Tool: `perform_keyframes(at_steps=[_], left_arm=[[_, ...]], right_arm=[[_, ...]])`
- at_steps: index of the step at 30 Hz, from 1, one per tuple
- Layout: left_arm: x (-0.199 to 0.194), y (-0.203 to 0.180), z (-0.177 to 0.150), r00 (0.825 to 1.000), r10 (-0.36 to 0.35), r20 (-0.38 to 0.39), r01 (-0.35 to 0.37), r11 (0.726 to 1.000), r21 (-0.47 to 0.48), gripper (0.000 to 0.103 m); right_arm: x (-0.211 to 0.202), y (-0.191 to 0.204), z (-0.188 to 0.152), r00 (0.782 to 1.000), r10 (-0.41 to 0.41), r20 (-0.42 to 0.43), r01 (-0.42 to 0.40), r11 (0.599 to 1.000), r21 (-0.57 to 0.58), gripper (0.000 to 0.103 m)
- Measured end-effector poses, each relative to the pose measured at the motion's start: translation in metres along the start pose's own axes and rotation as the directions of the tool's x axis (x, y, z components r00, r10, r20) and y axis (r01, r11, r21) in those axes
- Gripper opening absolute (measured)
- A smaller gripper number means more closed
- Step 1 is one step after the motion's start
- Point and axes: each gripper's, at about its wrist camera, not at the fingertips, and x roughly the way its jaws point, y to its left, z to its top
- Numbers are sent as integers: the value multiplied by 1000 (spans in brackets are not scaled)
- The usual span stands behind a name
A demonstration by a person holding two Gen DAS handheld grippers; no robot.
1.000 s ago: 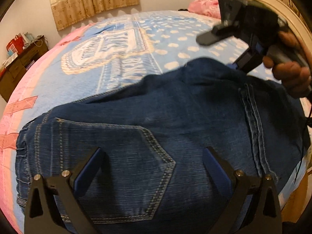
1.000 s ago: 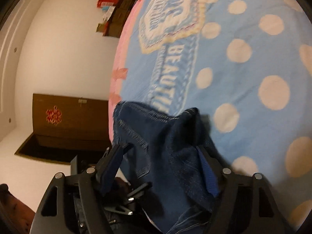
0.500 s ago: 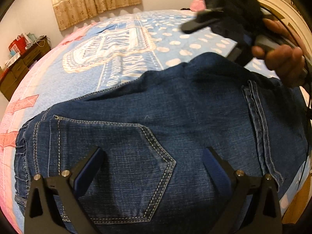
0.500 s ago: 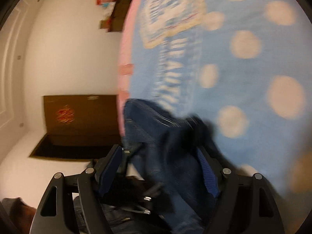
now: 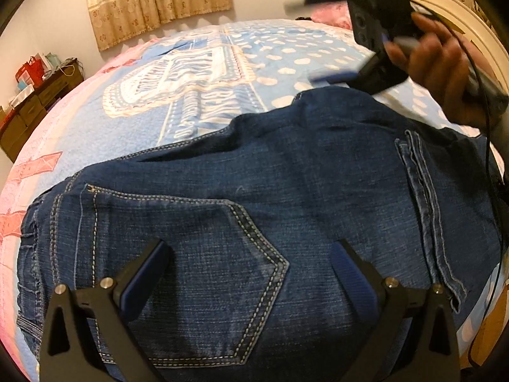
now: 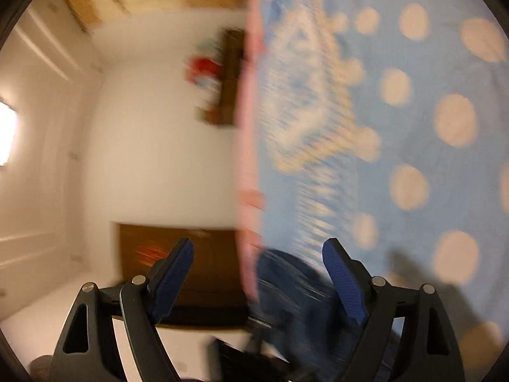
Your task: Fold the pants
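Dark blue jeans (image 5: 286,184) lie folded on the bed, back pocket (image 5: 197,254) up. My left gripper (image 5: 251,254) is open, its fingers spread on either side of that pocket, low over the denim. Beyond the jeans' far right corner, a hand (image 5: 439,73) holds my right gripper (image 5: 308,41) above the blanket. In the blurred right wrist view the right gripper (image 6: 257,254) is clear of the cloth. Its jaws are opening and grip nothing; an edge of the jeans (image 6: 286,286) lies below and behind them.
The bed carries a blue blanket with cream dots (image 5: 280,60) and a pink border (image 5: 19,197). A wooden dresser with bags (image 5: 35,95) stands at the left wall, under curtains (image 5: 152,0). A cream headboard (image 5: 458,12) and a black cable (image 5: 490,165) are on the right.
The right gripper let go of the jeans' fold, widened, rolled and drew up and away from the cloth. The left gripper and the jeans under it stayed put.
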Motion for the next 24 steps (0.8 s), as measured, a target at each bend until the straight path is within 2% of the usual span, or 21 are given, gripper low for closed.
perform_keyframes(at_steps=[1, 3, 6, 10, 15, 19, 24], left_arm=[[-1, 1, -2, 1000, -3, 2, 3, 1000, -1, 103], [-1, 3, -4, 1000, -9, 6, 9, 1000, -2, 103], [-2, 6, -7, 1000, -19, 12, 19, 1000, -2, 103], [-4, 10, -10, 999, -30, 17, 31, 1000, -3, 103], [-6, 11, -13, 999, -33, 20, 33, 999, -3, 103], [-4, 10, -11, 999, -30, 19, 30, 1000, -5, 103], [-5, 9, -11, 999, -26, 18, 26, 1000, -3, 103]], right_arm=[[3, -3, -4, 998, -54, -45, 54, 999, 3, 85], [3, -11, -15, 992, -54, -117, 56, 998, 17, 85], [-9, -10, -33, 980, -94, -175, 90, 995, -32, 83], [-27, -9, -44, 975, -136, -173, 130, 990, -50, 83], [-39, -1, -53, 968, -148, -202, 127, 986, -111, 85], [-20, 1, -53, 956, -139, -257, 102, 983, -152, 85], [1, 4, -37, 965, -88, -248, 50, 987, -155, 85]])
